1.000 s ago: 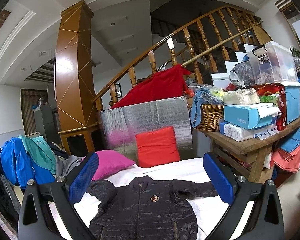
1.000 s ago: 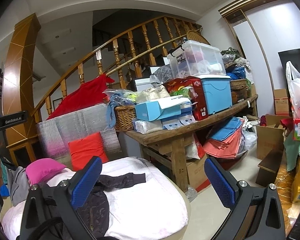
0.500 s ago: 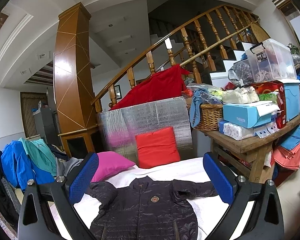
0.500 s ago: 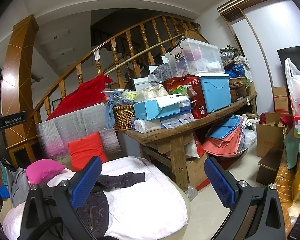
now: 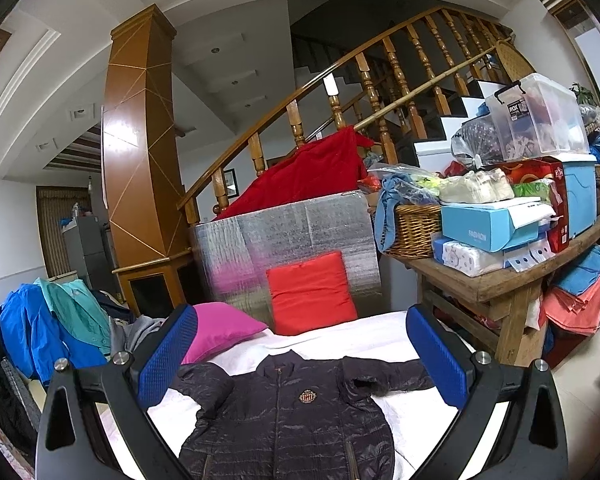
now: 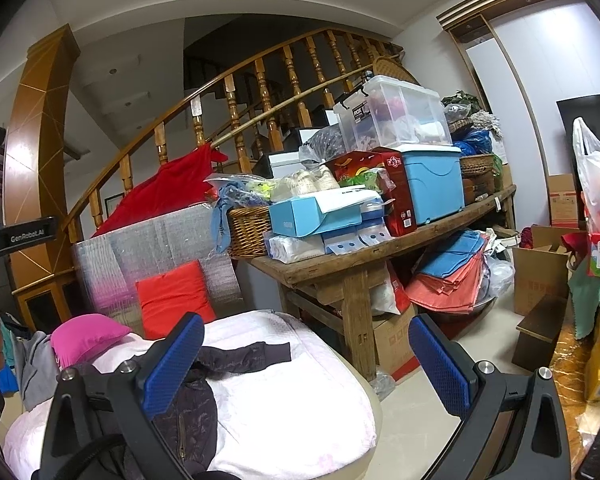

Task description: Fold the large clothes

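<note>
- Left edge of the left wrist view: blue and teal clothes [image 5: 40, 320] heaped in a pile.
- Lower left: a pink pillow [image 5: 220, 330] behind the left finger pad [image 5: 166, 354].
- Bottom centre: the left gripper [image 5: 300, 360], jaws wide apart and holding nothing, above the jacket [image 5: 296, 412].
- The jacket lies front up and zipped on the white bed [image 5: 372, 336], both sleeves spread out.
- Centre: a red cushion [image 5: 312, 294] leans upright on a silver sheet [image 5: 284, 236].
- Right: a cluttered tabletop [image 5: 500, 280] with a basket [image 5: 414, 230] and boxes.
- Right wrist view, bottom: the right gripper [image 6: 306, 364], jaws apart and empty, with the jacket [image 6: 188, 412] at lower left, one sleeve [image 6: 248, 356] stretched right across the bed [image 6: 300, 412].
</note>
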Tool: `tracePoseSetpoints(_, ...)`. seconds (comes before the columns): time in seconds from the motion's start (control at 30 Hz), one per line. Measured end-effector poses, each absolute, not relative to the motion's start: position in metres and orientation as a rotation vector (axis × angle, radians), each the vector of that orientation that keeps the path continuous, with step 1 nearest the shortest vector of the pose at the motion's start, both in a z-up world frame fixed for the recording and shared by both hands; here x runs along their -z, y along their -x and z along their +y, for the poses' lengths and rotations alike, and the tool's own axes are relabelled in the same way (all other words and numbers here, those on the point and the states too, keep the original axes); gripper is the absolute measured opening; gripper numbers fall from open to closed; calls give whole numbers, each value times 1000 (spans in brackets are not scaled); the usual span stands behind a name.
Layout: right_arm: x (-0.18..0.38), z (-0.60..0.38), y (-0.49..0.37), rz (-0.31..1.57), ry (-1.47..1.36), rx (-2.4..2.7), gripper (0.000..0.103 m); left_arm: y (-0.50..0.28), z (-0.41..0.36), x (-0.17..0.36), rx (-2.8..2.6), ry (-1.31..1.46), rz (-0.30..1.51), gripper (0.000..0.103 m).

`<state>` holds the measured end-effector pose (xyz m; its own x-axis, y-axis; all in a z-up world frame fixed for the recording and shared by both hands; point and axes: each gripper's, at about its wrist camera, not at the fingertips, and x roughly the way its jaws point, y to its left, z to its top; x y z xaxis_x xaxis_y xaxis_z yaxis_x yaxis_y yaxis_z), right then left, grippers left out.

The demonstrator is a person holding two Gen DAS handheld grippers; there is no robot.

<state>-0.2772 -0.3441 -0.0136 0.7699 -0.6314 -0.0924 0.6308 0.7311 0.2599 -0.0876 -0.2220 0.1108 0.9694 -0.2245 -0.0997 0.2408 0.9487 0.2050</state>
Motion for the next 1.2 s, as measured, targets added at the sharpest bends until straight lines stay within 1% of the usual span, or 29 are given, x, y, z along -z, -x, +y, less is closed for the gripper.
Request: tracePoseSetpoints(1.2,26,-337,256,35,-272,674,103,81,-222,-106,231,-232,95,103)
